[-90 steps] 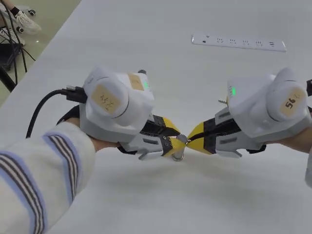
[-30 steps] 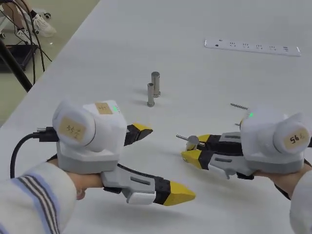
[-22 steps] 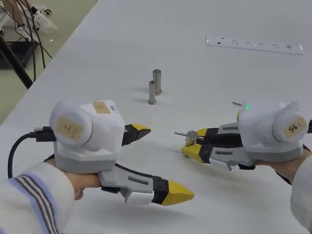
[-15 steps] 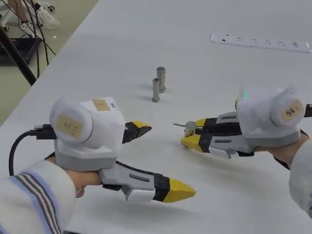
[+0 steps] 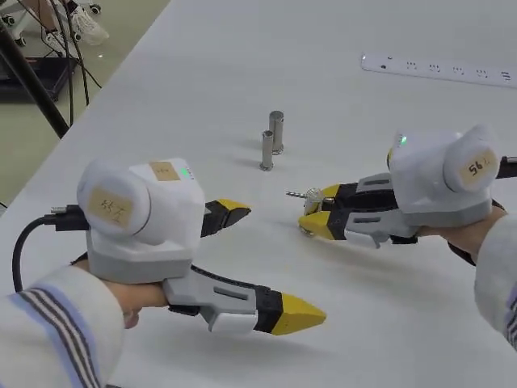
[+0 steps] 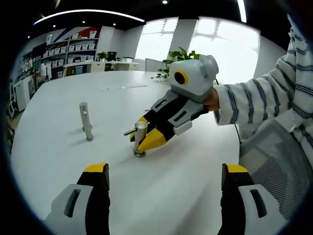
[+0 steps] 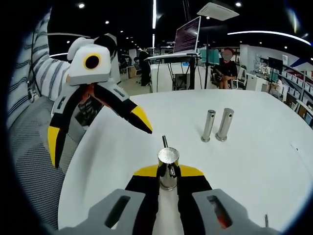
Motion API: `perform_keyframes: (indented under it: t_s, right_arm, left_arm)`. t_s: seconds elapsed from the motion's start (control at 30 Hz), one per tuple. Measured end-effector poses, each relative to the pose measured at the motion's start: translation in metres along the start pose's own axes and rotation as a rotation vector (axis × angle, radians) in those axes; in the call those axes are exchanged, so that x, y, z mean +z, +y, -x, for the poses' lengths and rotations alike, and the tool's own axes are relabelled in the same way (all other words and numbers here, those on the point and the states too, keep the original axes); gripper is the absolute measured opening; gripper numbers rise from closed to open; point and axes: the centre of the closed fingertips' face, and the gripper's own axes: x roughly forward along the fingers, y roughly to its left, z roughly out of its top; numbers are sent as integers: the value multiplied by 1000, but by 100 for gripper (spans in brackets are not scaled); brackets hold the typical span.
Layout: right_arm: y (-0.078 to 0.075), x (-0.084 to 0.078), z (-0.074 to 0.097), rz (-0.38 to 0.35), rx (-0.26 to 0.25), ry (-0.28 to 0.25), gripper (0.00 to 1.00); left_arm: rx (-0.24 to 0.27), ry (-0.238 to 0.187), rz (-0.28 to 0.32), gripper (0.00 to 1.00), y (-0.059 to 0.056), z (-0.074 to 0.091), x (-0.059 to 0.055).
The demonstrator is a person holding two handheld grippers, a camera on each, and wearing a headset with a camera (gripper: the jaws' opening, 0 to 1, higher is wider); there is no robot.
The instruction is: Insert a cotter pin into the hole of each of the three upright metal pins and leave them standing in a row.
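My right gripper point(image 5: 313, 213) is shut on a short metal pin point(image 5: 312, 207), which stands upright with its foot at the table. A thin cotter pin point(image 5: 294, 195) pokes sideways out of its head. In the right gripper view the held pin point(image 7: 168, 167) sits between the yellow jaws of my right gripper point(image 7: 168, 172). Two more metal pins point(image 5: 276, 132) point(image 5: 266, 149) stand upright close together farther back, also visible as the two pins point(image 7: 209, 125) point(image 7: 225, 124). My left gripper point(image 5: 271, 263) is wide open with nothing in it, nearer me and apart from the held pin point(image 6: 140, 139).
A white power strip point(image 5: 440, 69) lies at the far right of the white table point(image 5: 202, 97). The table's left edge drops to the floor, where a black stand leg point(image 5: 36, 89) and cables are. A black cable point(image 5: 24, 242) trails from the left gripper.
Three seconds ago both grippers met at the pin; the left one has since drawn back and opened. Over the last second the right gripper carried the pin closer to the two standing pins.
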Motion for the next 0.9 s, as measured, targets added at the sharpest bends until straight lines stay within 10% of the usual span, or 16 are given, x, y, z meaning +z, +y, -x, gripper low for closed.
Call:
perform_keyframes:
  t_s: [0.9]
  right_arm:
    - [3,3,-1,-64,-25,-32,15]
  left_arm:
    - [39,-20,6,94,8,6,13]
